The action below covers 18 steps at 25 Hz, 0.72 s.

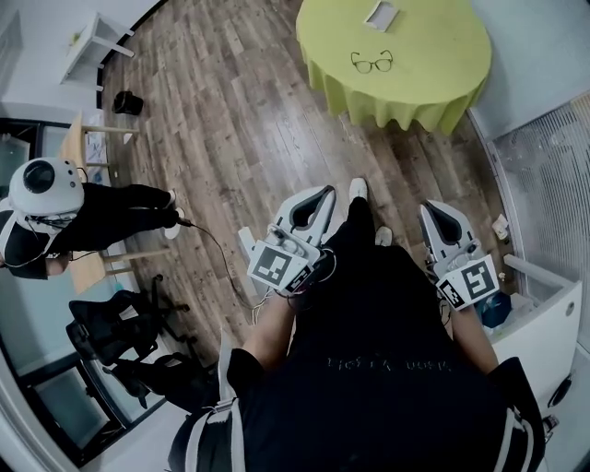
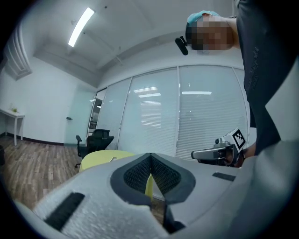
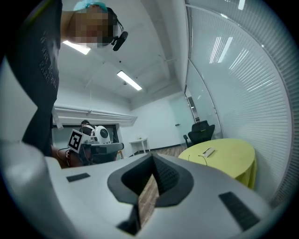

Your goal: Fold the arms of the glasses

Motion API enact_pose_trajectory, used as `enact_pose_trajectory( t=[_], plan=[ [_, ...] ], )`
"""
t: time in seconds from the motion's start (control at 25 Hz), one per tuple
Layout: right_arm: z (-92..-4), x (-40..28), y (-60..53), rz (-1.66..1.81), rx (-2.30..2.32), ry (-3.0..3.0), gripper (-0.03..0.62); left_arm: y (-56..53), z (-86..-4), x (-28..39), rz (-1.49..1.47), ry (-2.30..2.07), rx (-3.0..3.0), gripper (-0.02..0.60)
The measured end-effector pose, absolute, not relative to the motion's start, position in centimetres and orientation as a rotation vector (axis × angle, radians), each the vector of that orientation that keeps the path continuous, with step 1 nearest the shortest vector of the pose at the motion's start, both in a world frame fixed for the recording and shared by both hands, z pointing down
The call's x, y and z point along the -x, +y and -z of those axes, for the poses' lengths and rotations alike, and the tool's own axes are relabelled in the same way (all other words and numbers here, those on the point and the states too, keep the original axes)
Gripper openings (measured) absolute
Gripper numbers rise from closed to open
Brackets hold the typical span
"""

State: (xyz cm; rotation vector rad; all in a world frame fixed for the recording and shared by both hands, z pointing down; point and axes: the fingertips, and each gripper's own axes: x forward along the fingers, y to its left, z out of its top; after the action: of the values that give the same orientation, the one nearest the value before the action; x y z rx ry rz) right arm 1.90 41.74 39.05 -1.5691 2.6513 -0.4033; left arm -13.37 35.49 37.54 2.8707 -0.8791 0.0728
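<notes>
Black-framed glasses (image 1: 371,62) lie with arms spread on the round table under a yellow-green cloth (image 1: 433,55), far ahead of me. In the right gripper view the glasses (image 3: 198,157) show only as a thin dark line on that table (image 3: 233,156). My left gripper (image 1: 327,192) and right gripper (image 1: 431,208) hang close to my body, well short of the table. Both are shut with nothing between the tips. The left gripper (image 2: 150,156) sees the table's edge (image 2: 100,156) behind its jaws. The right gripper (image 3: 153,156) points past the table's left side.
A white case (image 1: 381,14) lies on the table beyond the glasses. A seated person with a white headset (image 1: 46,180) is at the left, near an office chair (image 1: 111,332) and a white side table (image 1: 92,46). A white cabinet (image 1: 544,323) stands at my right.
</notes>
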Motion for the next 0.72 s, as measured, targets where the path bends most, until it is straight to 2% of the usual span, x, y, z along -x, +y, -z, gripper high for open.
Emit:
enact_pose_trajectory(
  t=[0.72],
  plan=[
    [-40.7,-1.5,26.5,0.630,1.553,2.638,0.029,21.5,-40.5,14.6,-0.110,-0.883,-2.819,0.017]
  ],
)
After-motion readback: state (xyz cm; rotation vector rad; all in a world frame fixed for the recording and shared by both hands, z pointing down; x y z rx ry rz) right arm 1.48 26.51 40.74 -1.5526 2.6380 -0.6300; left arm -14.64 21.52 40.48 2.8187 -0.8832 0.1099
